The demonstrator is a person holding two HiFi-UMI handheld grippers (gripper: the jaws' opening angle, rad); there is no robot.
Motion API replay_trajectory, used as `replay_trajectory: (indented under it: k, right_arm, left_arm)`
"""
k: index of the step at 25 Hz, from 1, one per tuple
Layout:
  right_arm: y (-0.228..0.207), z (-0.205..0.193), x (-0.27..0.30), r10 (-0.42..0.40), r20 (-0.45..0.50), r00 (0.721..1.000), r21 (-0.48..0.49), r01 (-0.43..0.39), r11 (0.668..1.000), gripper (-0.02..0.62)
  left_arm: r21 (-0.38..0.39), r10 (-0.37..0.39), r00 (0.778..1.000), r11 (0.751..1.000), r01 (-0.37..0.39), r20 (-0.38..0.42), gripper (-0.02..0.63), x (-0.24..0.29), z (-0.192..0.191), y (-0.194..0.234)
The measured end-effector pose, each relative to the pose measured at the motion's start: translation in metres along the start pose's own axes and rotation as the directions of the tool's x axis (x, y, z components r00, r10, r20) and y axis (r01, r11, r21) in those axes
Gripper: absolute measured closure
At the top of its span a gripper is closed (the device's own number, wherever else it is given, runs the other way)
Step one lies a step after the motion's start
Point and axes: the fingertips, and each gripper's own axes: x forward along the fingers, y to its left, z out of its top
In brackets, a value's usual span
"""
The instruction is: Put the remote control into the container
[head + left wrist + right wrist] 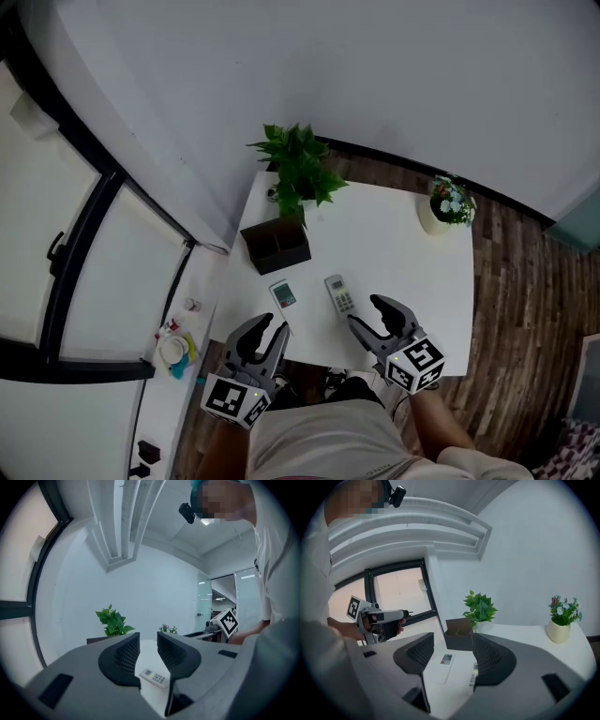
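Sitting toward the far left corner of the desk, the container is lying beyond both tools. The right tool and left tool are hovering at the near edge, jaws apart, gripping nothing. Just ahead, the right remote and left remote are lying lengthwise toward the far edge, each nearest its namesake tool.

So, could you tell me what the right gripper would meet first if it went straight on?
Probably the small-screen remote lying framed between the right gripper's open jaws; passing above it, the dark container behind. Height is hard to judge.
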Motion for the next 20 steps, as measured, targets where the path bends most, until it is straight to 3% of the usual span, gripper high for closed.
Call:
replay_trajectory:
  k: [12,20]
  right_arm:
    - [-0.008,-0.009,0.035,-0.134,-0.085,0.987,-0.012,0.133,0.991,0.341]
    - [-0.030,-0.049,0.065,-0.219,-0.256,0.942,-0.061,0.210,0.976,0.327]
  left_arm:
    - [-0.034,-0.119,0.993,0.992,0.119,-0.004,0.505,0.015,-0.003,0.037]
    - [-0.051,-0.105,0.994,0.993,0.105,-0.016,0.506,0.009,-0.010,0.057]
